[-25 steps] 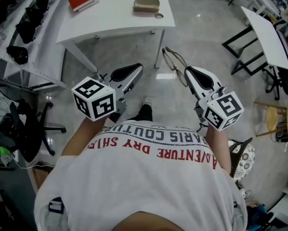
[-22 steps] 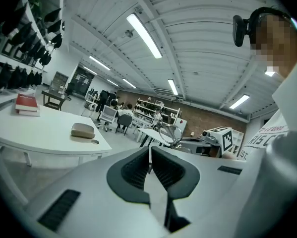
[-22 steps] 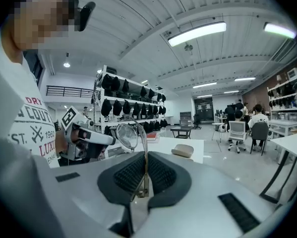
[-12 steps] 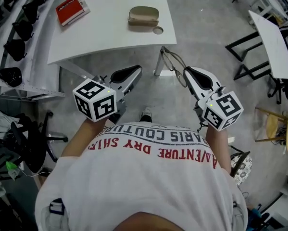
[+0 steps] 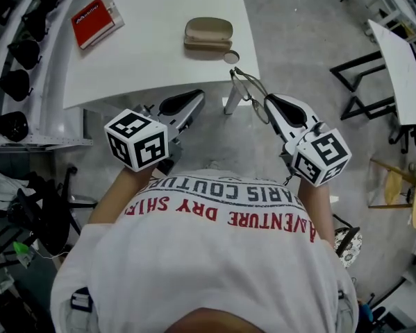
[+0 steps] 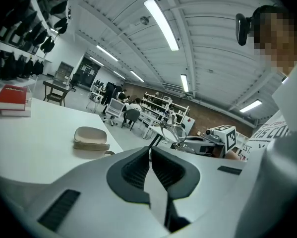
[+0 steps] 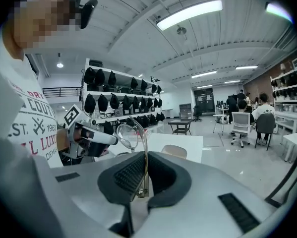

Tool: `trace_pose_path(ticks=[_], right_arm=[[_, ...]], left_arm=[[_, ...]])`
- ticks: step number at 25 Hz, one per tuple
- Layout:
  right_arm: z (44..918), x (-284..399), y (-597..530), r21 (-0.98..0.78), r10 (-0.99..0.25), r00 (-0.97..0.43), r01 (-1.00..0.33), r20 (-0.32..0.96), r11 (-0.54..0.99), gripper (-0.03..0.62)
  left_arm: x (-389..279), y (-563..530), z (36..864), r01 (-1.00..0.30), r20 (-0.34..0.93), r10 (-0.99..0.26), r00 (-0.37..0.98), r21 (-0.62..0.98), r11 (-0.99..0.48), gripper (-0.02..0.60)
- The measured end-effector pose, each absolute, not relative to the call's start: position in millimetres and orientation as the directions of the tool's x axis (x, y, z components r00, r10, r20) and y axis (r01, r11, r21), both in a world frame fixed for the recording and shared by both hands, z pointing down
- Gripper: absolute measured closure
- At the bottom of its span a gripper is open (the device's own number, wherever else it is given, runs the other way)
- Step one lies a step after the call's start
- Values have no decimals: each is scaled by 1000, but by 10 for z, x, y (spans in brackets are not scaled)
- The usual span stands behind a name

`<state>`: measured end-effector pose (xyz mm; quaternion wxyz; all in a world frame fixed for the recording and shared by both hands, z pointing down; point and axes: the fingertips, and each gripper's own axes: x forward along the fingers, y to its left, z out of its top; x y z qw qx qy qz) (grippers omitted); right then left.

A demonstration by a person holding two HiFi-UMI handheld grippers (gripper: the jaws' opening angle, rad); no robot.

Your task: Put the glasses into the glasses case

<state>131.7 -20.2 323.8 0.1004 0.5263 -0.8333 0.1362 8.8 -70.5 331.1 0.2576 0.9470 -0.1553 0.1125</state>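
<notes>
Your right tool (image 5: 270, 105) is clamped on one thin temple of the glasses (image 5: 246, 89), which hang just off the near corner of the desk (image 5: 152, 54), mostly over the floor. Your left tool (image 5: 196, 97) is closed on nothing. On so slim a hold the frame could swivel or slip out, and a drop here would likely miss the desk. The glasses case (image 5: 208, 33), at 11 o'clock from the glasses, looks shut and may need opening first. The glasses' long axis runs 5 to 11 o'clock, lenses leading.
</notes>
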Motion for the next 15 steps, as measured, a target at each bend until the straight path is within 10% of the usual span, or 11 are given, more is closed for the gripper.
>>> trace_pose_path(ticks=[15], right_arm=[[3238, 1574, -750, -114, -845, -440, -897, 306, 426, 560]], left_arm=[[319, -1145, 3395, -363, 295, -243, 924, 474, -802, 545]])
